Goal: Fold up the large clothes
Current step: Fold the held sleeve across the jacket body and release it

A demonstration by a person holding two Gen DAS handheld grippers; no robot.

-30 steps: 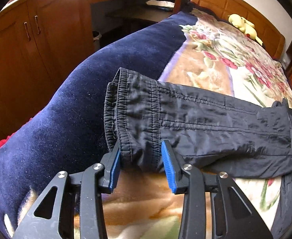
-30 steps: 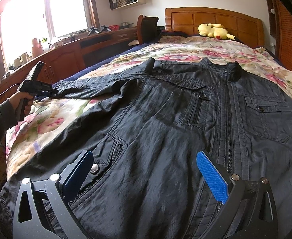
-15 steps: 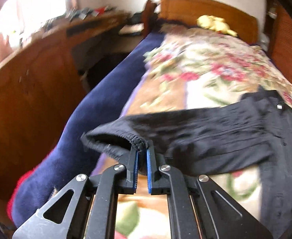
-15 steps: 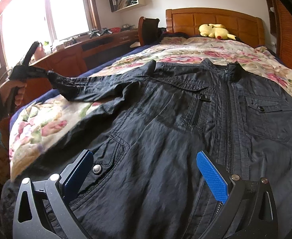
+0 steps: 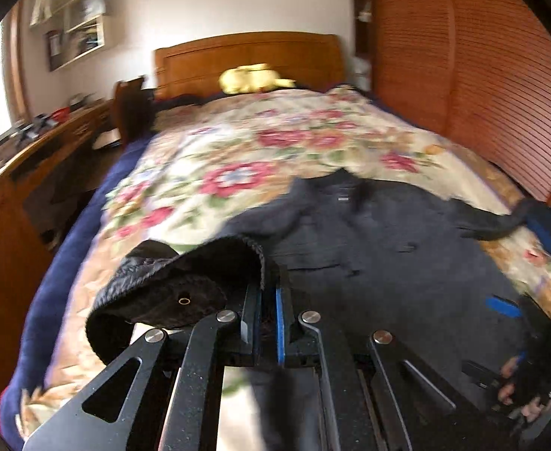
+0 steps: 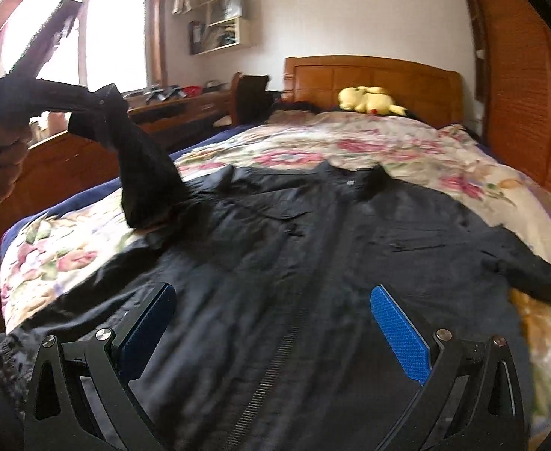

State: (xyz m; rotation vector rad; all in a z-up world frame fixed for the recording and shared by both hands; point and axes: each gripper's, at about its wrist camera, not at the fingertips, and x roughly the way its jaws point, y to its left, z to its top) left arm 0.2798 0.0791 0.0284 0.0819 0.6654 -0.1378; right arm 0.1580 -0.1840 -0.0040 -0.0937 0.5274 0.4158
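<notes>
A large black jacket [image 6: 313, 263] lies front up on the floral bedspread [image 6: 406, 146], zipper [image 6: 275, 360] running down its middle. My left gripper [image 5: 267, 308] is shut on the cuff of the jacket's sleeve [image 5: 185, 282] and holds it lifted above the bed. In the right wrist view that sleeve [image 6: 140, 165] rises from the jacket's shoulder up to the left gripper [image 6: 42, 60] at the far left. My right gripper [image 6: 275, 334] is open and empty, low over the jacket's hem. The other sleeve [image 6: 538, 278] lies out to the right.
A wooden headboard [image 6: 369, 75] and a yellow plush toy [image 6: 365, 99] are at the far end of the bed. A wooden desk and cabinets [image 6: 177, 109] run along the left side. A slatted wooden wardrobe [image 5: 500, 94] stands on the right.
My left gripper closed on the sleeve cuff, then lifted it off the bed and swung it up and over toward the jacket's body. The right gripper stayed open, shifting slightly rightward over the hem.
</notes>
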